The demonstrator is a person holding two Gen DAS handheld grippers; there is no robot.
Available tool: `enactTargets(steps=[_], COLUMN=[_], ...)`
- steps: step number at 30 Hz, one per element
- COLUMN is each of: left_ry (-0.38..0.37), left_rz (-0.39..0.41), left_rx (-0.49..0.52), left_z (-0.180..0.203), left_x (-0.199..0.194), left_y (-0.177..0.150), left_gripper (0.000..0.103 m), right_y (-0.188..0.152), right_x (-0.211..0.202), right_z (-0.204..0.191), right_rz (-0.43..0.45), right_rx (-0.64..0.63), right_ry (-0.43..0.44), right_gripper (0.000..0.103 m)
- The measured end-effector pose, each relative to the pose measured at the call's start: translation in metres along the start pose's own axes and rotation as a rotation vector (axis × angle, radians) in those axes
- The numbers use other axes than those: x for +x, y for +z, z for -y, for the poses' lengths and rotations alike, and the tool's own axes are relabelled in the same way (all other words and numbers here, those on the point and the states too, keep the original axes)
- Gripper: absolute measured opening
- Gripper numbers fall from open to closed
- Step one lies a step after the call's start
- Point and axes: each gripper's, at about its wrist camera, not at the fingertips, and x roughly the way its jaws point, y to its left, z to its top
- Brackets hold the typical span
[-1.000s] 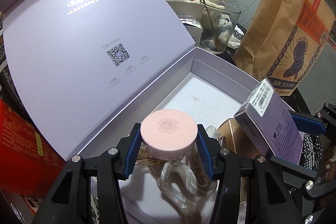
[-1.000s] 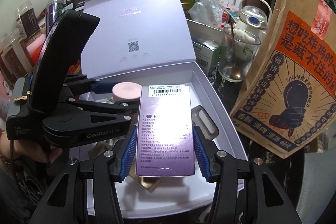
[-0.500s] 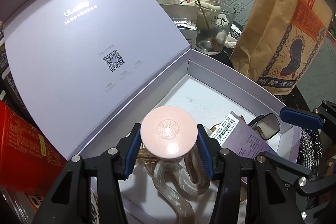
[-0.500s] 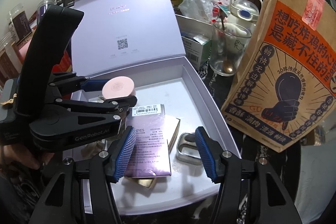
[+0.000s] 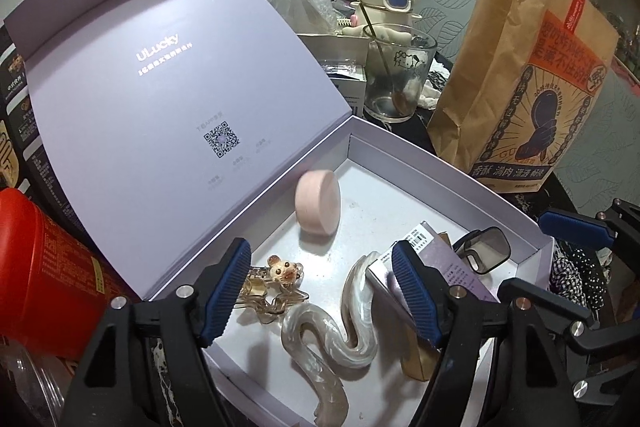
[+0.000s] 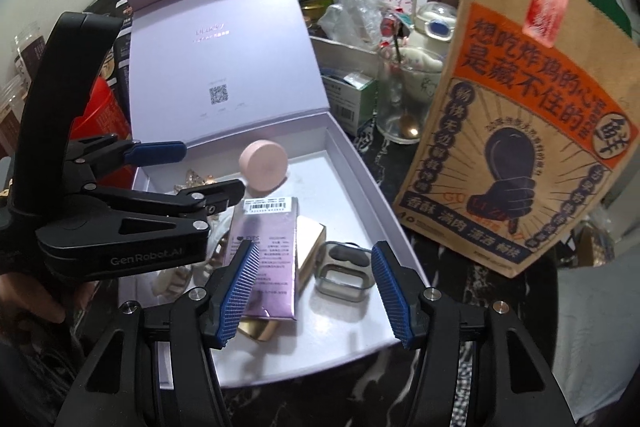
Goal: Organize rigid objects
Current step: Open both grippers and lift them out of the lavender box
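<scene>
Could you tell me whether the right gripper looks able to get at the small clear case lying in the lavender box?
Probably yes: the clear case lies uncovered just ahead of the open right gripper, with the purple carton off to one side.

1. dim indoors, lit from above; brightest on the pale box lid (image 5: 160, 99) and the box floor (image 6: 320, 327).
2. glare washing out the purple carton (image 6: 264, 251) at lower centre.
3. soft shadows under the pink jar (image 5: 318, 203).
4. strong fisheye bending, black vignette in the corners.
5. sharp in the middle, softer toward the edges.

Pink jar (image 5: 318, 203); lilac box (image 5: 440, 163)
</scene>
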Motion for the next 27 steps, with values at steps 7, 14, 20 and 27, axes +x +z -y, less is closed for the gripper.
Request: enactTargets(steps=[7,14,20,27], left_ry=[0.001,0.008,-0.008,-0.016], left_rz=[0.035,0.085,0.136,0.182], left_rx=[0.005,0.031,0.022,0.062], left_z=[0.004,0.017,0.031,0.052], left_x=[-0.026,-0.059,-0.095,-0.136], left_y=[0.002,0.001,-0.001,-0.013], left_gripper=[0.073,0.073,0.073,0.073], right_y=[0.001,-0.01,-0.021,-0.039], right_x=[-0.018,-0.061,-0.101,-0.148], right_z=[0.002,0.005,0.01,0.016], right_rz=[0.03,0.095,0.15,0.214], right_rx=[0.011,0.018,0.026,0.047], right_ry=[-0.016,-0.046,-0.09,-0.151], right_gripper=[0.061,0.069,0.072,0.074])
